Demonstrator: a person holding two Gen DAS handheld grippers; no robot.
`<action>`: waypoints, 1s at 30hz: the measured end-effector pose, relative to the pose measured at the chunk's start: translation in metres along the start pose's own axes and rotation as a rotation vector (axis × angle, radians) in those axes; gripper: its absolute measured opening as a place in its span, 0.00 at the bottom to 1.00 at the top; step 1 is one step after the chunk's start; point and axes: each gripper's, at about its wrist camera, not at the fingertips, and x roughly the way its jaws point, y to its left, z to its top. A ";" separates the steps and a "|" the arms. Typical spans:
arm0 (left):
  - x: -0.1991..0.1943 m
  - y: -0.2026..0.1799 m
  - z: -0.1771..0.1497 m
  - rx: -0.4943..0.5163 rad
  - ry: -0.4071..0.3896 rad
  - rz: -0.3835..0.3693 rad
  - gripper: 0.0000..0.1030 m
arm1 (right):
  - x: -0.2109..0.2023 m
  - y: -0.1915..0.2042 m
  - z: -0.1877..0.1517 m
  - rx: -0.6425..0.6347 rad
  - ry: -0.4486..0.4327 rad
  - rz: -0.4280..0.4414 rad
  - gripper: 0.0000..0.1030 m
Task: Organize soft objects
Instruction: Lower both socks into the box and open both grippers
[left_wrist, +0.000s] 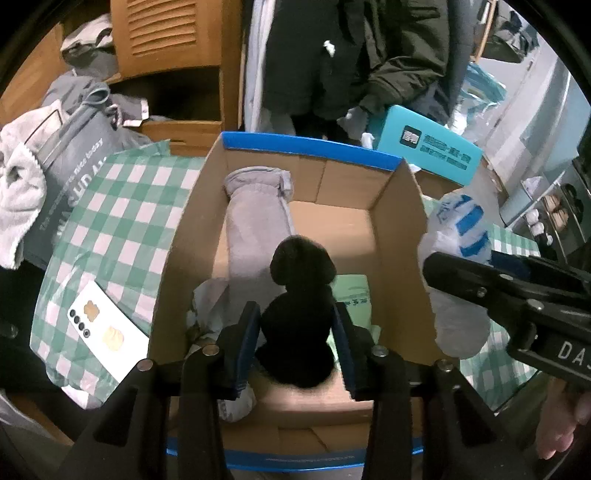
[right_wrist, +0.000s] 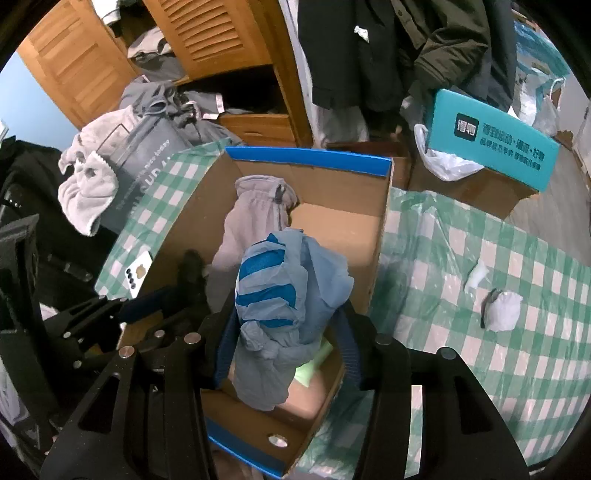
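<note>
Cardboard box (left_wrist: 391, 236): a rolled grey garment (left_wrist: 255, 221) is already laid along its left side. Black plush toy (left_wrist: 299, 314): gripped by the left gripper (left_wrist: 295, 347) above the near end. Blue-striped cloth bundle (right_wrist: 280, 295): clamped in the right gripper (right_wrist: 284, 350) over the box. Both are judged unreleased. White items (right_wrist: 502, 310) on the checked cover (right_wrist: 480, 369), at right, are left unsorted.

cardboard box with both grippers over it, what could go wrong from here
1. The black plush item sits loosely between the left fingers and could drop crooked onto the grey roll.
2. The blue striped bundle may snag the box wall.
3. Both grippers crowd the cardboard box and could collide.
</note>
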 end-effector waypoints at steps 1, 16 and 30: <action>0.000 0.001 0.000 -0.005 0.002 0.001 0.44 | 0.000 0.000 0.000 0.004 0.000 -0.001 0.49; 0.001 -0.008 -0.002 0.011 0.012 0.000 0.52 | -0.008 -0.012 -0.003 0.037 -0.021 -0.019 0.64; -0.003 -0.034 -0.001 0.062 0.000 -0.029 0.52 | -0.025 -0.035 -0.010 0.087 -0.046 -0.042 0.67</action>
